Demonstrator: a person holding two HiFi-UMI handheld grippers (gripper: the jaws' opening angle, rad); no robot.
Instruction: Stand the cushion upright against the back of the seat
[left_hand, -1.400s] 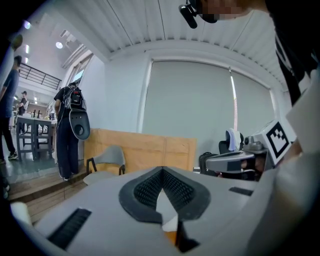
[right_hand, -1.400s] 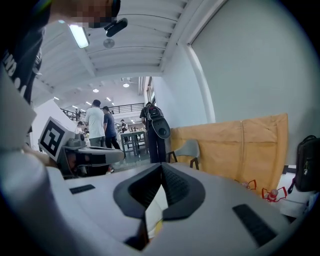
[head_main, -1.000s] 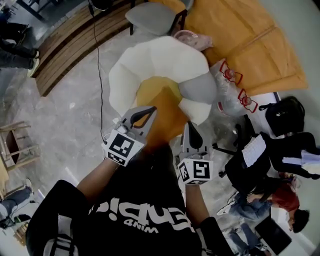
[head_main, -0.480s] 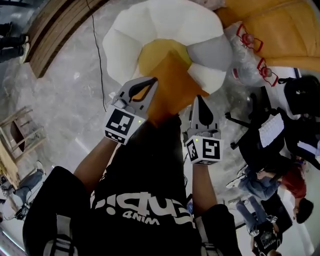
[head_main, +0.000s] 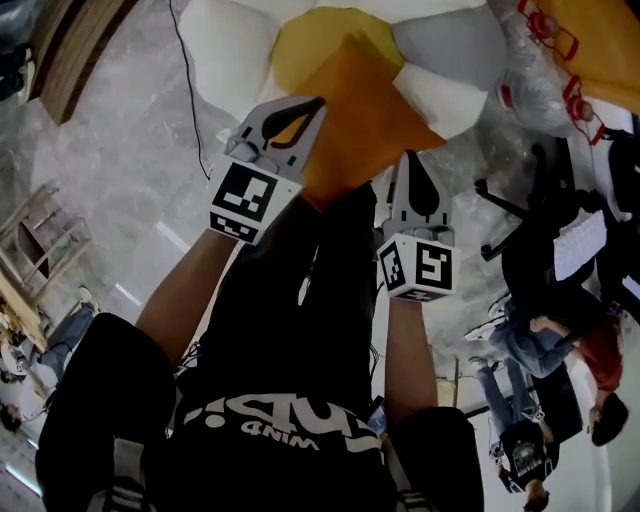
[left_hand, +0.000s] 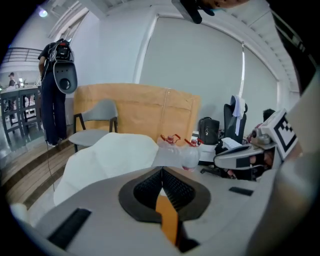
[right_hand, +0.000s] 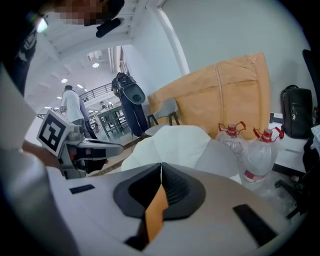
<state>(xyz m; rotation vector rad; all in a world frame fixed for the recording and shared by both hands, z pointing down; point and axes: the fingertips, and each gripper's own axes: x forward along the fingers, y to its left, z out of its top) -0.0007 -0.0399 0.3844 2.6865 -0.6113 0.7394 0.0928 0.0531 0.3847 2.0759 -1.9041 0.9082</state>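
I hold an orange cushion (head_main: 372, 118) by its near edge, over the front of a white petal-shaped chair (head_main: 222, 60) with a yellow seat (head_main: 300, 38). My left gripper (head_main: 312, 104) is shut on the cushion's left corner. In the left gripper view orange fabric (left_hand: 168, 220) shows between its closed pads (left_hand: 150, 189). My right gripper (head_main: 411, 160) is shut on the right corner, with orange fabric (right_hand: 156, 212) pinched between its pads (right_hand: 172, 187). The cushion lies tilted, its far corner over the seat. The chair's back (right_hand: 175, 144) rises beyond the jaws.
Two large water bottles with red caps (head_main: 540, 70) stand right of the chair. A grey chair (left_hand: 97, 117) and an orange board (left_hand: 145, 107) are behind it. Office chairs and seated people (head_main: 560, 330) fill the right side. A black cable (head_main: 195, 110) runs across the floor at left.
Both grippers have come down with the cushion, which now reaches farther over the yellow seat. The chair has slid toward the top of the head view.
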